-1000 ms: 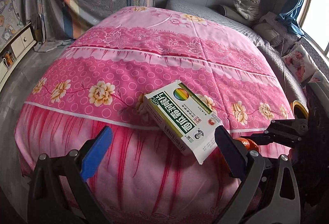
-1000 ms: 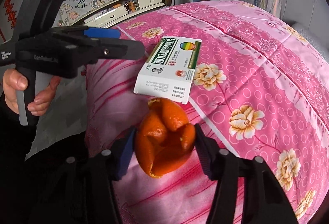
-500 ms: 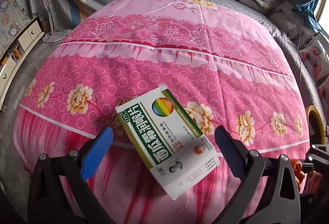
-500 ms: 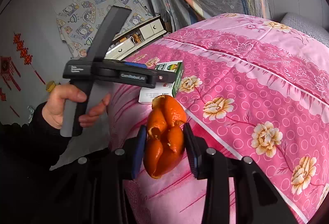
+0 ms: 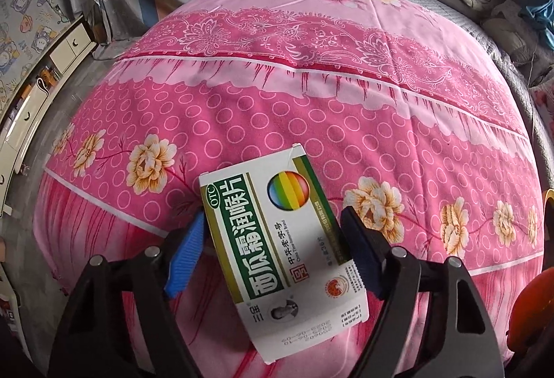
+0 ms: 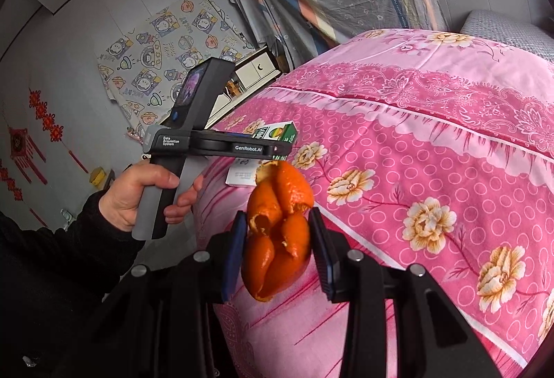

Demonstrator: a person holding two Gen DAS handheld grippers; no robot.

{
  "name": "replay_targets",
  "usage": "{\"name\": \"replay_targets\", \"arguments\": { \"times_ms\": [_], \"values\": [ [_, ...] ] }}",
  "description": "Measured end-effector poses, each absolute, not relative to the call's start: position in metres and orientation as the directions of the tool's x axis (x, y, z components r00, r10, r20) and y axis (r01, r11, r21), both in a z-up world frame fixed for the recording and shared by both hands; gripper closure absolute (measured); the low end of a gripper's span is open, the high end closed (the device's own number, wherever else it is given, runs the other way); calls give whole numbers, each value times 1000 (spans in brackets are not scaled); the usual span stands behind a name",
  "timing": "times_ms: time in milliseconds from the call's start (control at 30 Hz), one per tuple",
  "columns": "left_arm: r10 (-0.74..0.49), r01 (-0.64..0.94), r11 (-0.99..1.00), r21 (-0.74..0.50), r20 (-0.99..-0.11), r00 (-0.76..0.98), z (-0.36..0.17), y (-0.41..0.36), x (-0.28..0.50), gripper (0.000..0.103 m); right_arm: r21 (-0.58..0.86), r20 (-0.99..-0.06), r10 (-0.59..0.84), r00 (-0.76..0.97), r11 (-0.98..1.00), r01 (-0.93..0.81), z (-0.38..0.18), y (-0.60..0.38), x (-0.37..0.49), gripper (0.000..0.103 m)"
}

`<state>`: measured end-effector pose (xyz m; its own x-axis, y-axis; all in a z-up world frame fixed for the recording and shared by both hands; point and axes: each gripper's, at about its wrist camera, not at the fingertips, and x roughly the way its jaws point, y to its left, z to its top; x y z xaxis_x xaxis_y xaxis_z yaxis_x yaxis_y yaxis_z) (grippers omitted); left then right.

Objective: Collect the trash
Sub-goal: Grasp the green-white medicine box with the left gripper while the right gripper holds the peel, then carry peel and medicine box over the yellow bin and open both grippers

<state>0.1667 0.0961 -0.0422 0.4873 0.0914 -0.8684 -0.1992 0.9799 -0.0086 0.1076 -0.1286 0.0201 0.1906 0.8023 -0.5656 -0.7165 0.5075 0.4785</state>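
Two trash items gripped: left gripper (image 5: 273, 251) clamped on medicine box (image 5: 282, 248), lower center, box resting on pink quilt (image 5: 311, 107); right gripper (image 6: 277, 253) pinching orange peel (image 6: 278, 236), frame center; next prob lift box, needs bin, none in view.

My left gripper (image 5: 273, 253) clamps a green-and-white medicine box (image 5: 282, 241) at six o'clock, above the pink floral quilt (image 5: 311, 107).

Black left gripper (image 5: 273, 249) with one bright blue and one navy ridged pad, silver screws, white GenRobot.AI lettering, grey handle, bare-skinned left hand (image 6: 138, 196), black sleeve (image 6: 52, 246)
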Motion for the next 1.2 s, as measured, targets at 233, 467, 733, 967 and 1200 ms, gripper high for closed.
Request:
{"name": "replay_targets", "arguments": {
  "times_ms": [233,467,733,967,1200],
  "values": [
    [28,-116,992,-58,-775,631,5,76,142,32,537,-533,803,266,564,-627,28,-175,114,69],
    [-178,193,980,-51,-657,733,53,-27,147,32,542,-495,720,487,693,-474,45,-265,99,69],
    [-381,489,872,33,-581,720,77,-175,148,32,455,-491,378,785,880,-139,60,-390,48,69],
    [-480,611,791,44,-573,664,75,-274,151,31,398,-553,142,821,911,110,37,-458,29,69],
    [-527,675,737,6,-619,582,50,-340,153,31,412,-602,68,795,880,237,-1,-490,33,68]
  ]
}}
